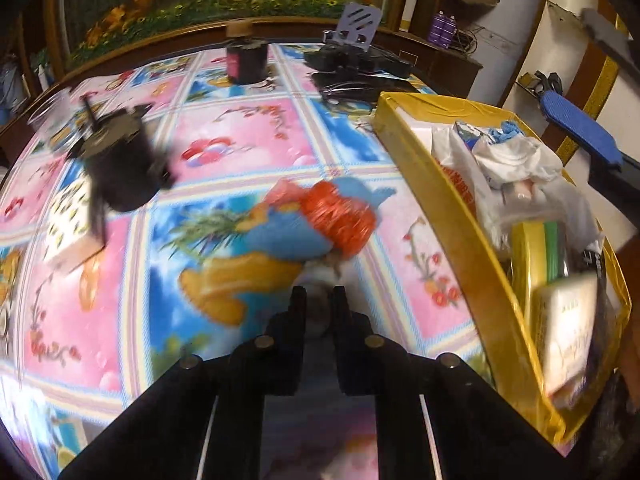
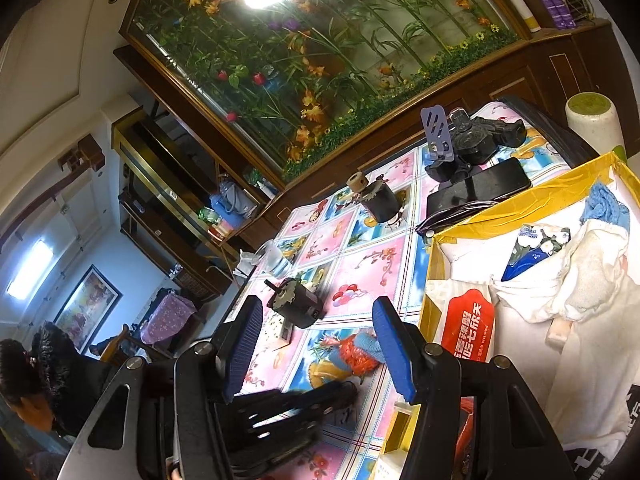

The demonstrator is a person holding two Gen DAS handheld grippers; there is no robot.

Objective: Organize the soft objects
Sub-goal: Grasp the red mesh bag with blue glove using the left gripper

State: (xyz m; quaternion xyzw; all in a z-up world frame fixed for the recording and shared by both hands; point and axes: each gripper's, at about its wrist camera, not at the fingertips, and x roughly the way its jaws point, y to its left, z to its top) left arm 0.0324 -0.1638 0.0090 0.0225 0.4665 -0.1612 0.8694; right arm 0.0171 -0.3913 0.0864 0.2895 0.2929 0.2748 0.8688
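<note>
A soft toy with blue body and orange-red fuzzy part (image 1: 320, 220) lies on the colourful tablecloth (image 1: 240, 140), just left of a yellow box (image 1: 460, 216) holding soft bags and cloths (image 1: 516, 160). My left gripper (image 1: 319, 294) is shut on a pale, blurred end of the toy. In the right wrist view the toy (image 2: 360, 350) lies between my blue-padded fingers. My right gripper (image 2: 316, 344) is open and empty, held above the table beside the box (image 2: 500, 204). The left gripper's black body (image 2: 288, 408) shows below it.
A black cylindrical motor-like object (image 1: 120, 172) lies at the left on a small card. A dark cup (image 1: 246, 60) and a black phone stand with cables (image 1: 356, 60) stand at the far edge. A wooden cabinet with a flower picture (image 2: 320, 60) is behind the table.
</note>
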